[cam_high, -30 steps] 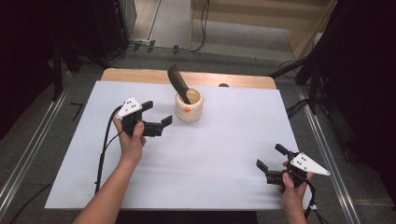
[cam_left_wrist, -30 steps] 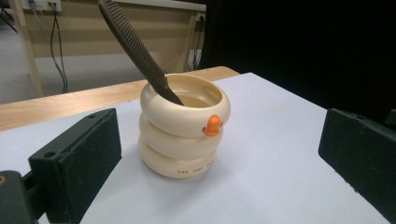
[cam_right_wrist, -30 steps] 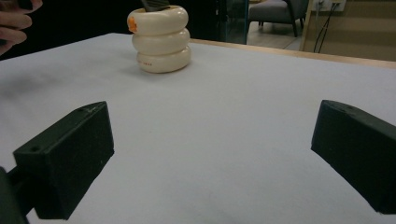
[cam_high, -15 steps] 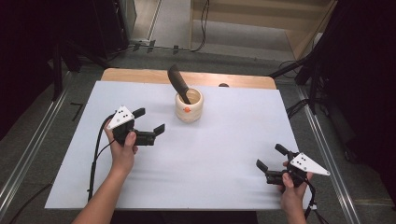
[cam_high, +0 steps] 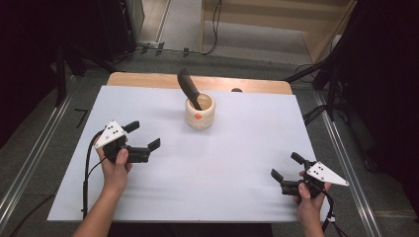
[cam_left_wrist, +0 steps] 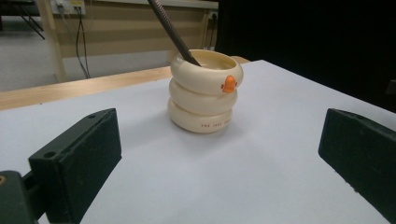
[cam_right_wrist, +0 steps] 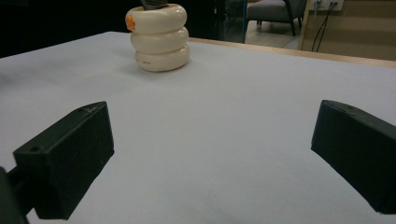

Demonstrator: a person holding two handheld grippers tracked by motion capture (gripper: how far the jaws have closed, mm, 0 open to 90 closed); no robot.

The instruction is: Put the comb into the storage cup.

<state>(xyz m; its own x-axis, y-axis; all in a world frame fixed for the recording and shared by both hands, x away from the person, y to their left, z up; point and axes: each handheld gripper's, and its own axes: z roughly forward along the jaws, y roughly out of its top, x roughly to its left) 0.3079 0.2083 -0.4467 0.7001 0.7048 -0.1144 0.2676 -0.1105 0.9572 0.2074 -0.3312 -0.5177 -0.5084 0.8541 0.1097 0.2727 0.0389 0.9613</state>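
A cream ringed cup [cam_high: 200, 112] [cam_left_wrist: 203, 91] [cam_right_wrist: 159, 37] with a small orange knob stands upright at the far middle of the white table cover [cam_high: 222, 163]. A dark long-handled tool [cam_high: 188, 87] [cam_left_wrist: 172, 31] leans in it, tilted to the far left. My left gripper [cam_high: 143, 135] [cam_left_wrist: 219, 168] is held open at the left, well short of the cup, its jaws pointing toward it with nothing between them. Near the front right edge my right gripper [cam_high: 287, 166] [cam_right_wrist: 210, 158] is open too, jaws empty and aimed across the table.
A wooden table edge [cam_high: 148, 79] shows beyond the white cover. Metal rails [cam_high: 29, 163] run along both sides of the table, and cables [cam_high: 212, 29] lie on the floor behind. A black cable [cam_high: 86, 177] trails from the left gripper.
My left gripper has drawn back from the cup, toward the near left of the table. The right gripper has stayed put. Both remain open.
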